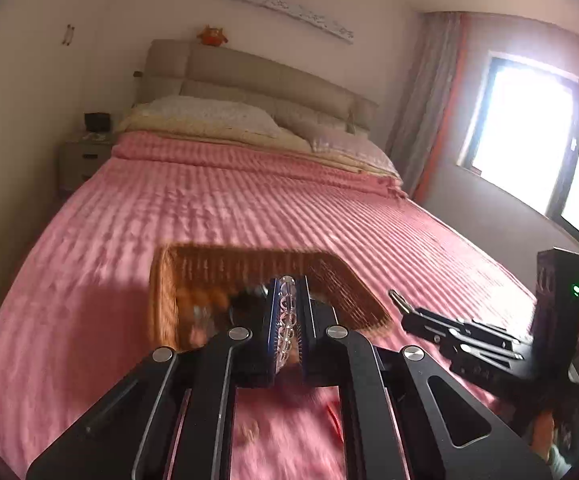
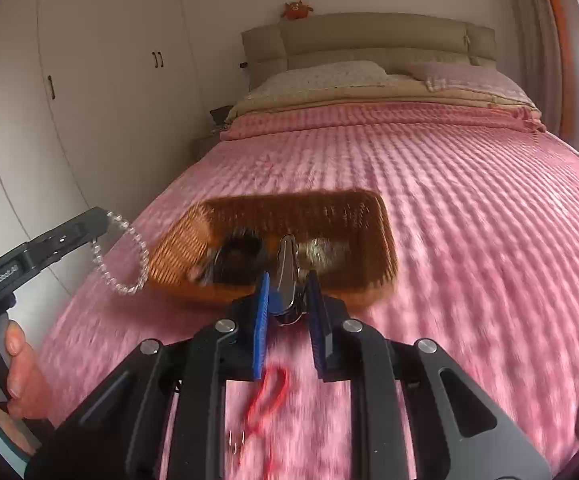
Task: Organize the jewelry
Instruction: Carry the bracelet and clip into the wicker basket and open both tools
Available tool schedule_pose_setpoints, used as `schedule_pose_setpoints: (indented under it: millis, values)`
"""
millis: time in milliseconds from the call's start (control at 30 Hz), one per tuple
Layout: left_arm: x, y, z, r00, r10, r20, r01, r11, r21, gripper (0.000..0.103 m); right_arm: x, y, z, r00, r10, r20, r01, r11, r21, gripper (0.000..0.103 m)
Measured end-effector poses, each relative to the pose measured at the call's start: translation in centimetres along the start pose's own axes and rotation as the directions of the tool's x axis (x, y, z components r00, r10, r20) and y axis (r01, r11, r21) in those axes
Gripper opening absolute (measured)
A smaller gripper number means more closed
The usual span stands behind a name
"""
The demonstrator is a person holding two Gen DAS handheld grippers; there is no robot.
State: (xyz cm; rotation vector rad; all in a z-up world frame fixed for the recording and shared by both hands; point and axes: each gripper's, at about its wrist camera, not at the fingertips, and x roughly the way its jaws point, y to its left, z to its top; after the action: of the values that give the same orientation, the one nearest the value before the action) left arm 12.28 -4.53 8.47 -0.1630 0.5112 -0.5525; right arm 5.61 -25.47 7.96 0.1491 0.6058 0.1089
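The clear crystal bead bracelet (image 2: 123,254) hangs clamped in the left gripper (image 1: 288,322), left of the brown woven wicker basket (image 2: 373,216), which already holds dark items. The right gripper (image 2: 287,292) grips a silver metal clip (image 2: 287,264). A red cord (image 2: 267,400) remains on the near pink ribbed bedspread (image 2: 449,200).

Both grippers: black linkage frames, silver round pivot screws, blue ribbed finger pads (image 2: 260,320) (white "GenRobot.AI" lettering on left gripper (image 2: 103,218)). Right gripper (image 1: 399,300) housing carries green LED.
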Motion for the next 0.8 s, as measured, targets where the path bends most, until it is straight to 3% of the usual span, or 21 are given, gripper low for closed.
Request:
schedule_pose_setpoints:
  millis: [267,400,533,567,633,700,767,800]
  values:
    - [9.6,4.6,0.4,0.994,0.065,-0.084,-0.072,0.994,-0.077,0.006,10.4,-2.3,3.6,0.994,-0.002,-0.106,0.007,0.999,0.048,0.016]
    - [11.1,6.0,-0.7,0.989,0.082,-0.127,-0.094,0.991,-0.098,0.006,13.8,-3.6,3.4,0.987,-0.007,-0.163,0.023,0.995,0.093,0.016]
    - [11.8,6.3,-1.0,0.984,0.088,-0.157,-0.104,0.99,-0.094,0.007,14.7,-3.6,2.7,0.982,-0.025,-0.186,0.04,0.996,0.079,0.016]
    - [11.9,6.6,-1.0,0.982,0.086,-0.166,-0.104,0.989,-0.105,0.008,14.8,-3.5,2.7,0.982,-0.028,-0.186,0.043,0.996,0.074,0.017]
    - [11.4,6.6,-1.1,0.982,0.085,-0.168,-0.105,0.988,-0.115,0.023,14.6,-3.4,2.7,0.981,-0.021,-0.194,0.036,0.997,0.075,0.017]
    - [10.5,6.3,-1.1,0.983,0.098,-0.155,-0.115,0.988,-0.104,0.029,14.0,-3.3,2.7,0.982,-0.028,-0.189,0.042,0.997,0.072,0.021]
    - [9.1,5.7,-1.0,0.986,0.09,-0.139,-0.104,0.99,-0.097,0.03,13.2,-3.4,2.6,0.981,-0.023,-0.192,0.039,0.996,0.083,0.046]
    - [8.3,5.4,-0.9,0.988,0.088,-0.129,-0.101,0.99,-0.094,0.03,12.2,-3.4,2.4,0.983,-0.012,-0.181,0.03,0.995,0.098,0.051]
